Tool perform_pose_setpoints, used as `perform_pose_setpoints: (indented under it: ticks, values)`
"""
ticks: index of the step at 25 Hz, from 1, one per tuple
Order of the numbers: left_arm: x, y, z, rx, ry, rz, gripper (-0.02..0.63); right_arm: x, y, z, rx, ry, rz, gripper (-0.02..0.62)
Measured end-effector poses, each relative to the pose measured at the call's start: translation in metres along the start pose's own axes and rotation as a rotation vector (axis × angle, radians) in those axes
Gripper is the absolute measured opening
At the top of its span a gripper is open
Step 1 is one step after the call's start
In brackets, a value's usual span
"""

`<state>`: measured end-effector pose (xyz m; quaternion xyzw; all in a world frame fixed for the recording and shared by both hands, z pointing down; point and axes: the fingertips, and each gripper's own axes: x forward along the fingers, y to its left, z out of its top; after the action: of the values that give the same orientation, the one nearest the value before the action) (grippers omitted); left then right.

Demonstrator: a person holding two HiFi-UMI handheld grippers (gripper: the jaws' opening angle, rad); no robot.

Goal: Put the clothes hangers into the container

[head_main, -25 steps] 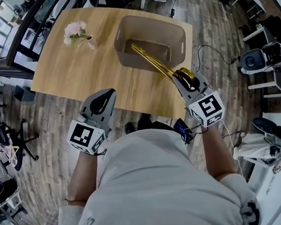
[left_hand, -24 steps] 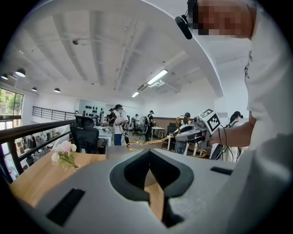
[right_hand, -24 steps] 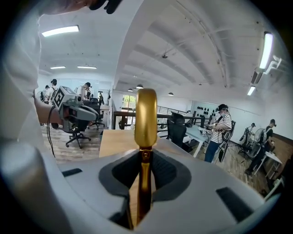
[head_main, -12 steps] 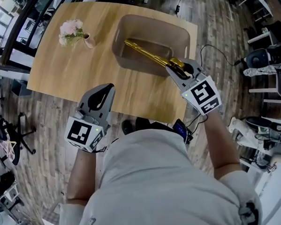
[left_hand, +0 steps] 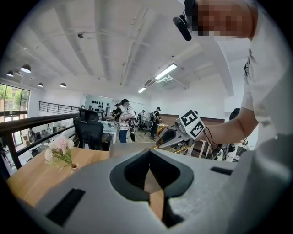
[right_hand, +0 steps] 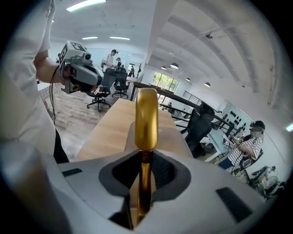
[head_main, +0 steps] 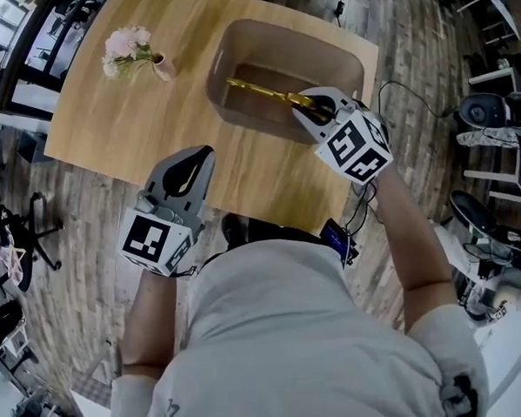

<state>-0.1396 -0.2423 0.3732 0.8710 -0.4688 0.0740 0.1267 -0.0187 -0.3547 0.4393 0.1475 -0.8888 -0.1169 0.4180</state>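
**Head view.** A light wooden tabletop [head_main: 117, 124] carries a grey plastic container [head_main: 279, 33] and, well apart from it near the far left corner, a small vase with pink flowers [head_main: 130, 55]. The right tongs [head_main: 306, 107] hang over the near right part of the container and grip one end of a gold clothes hanger [head_main: 256, 90]. The hanger reaches from the tongs to the left, inside the container. Whether its far end touches the bottom, one cannot tell. The left tongs [head_main: 202, 152] are at the near edge of the tabletop, apart from the container, and they carry nothing.

**Left gripper view.** The left tongs [left_hand: 149, 156] are closed, the tips meet, and nothing is between them. Behind them stand the container [left_hand: 122, 148] and the flowers [left_hand: 57, 150] on the tabletop [left_hand: 27, 180]. The right tongs [left_hand: 170, 136] are above the container's right side. Far behind, a person in a striped shirt [left_hand: 124, 122] stands near a black office chair [left_hand: 89, 132].

**Right gripper view.** The right tongs [right_hand: 145, 157] are closed on the gold clothes hanger [right_hand: 147, 119], which runs straight forward between the pads. Beyond it lie the container [right_hand: 171, 139] and the tabletop [right_hand: 110, 130]. The left tongs [right_hand: 81, 73] show at the upper left.
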Motion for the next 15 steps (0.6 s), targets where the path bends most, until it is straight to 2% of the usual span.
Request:
perform_pose_setpoints:
  ticks: [8, 15]
  values:
    - [0.016, 0.014, -0.011, -0.023, 0.029, 0.026, 0.006, 0.06, 0.007, -0.024, -0.124, 0.121, 0.115, 0.074]
    - [0.024, 0.022, -0.019, -0.04, 0.043, 0.037, 0.006, 0.095, 0.011, -0.045, -0.159, 0.189, 0.17, 0.074]
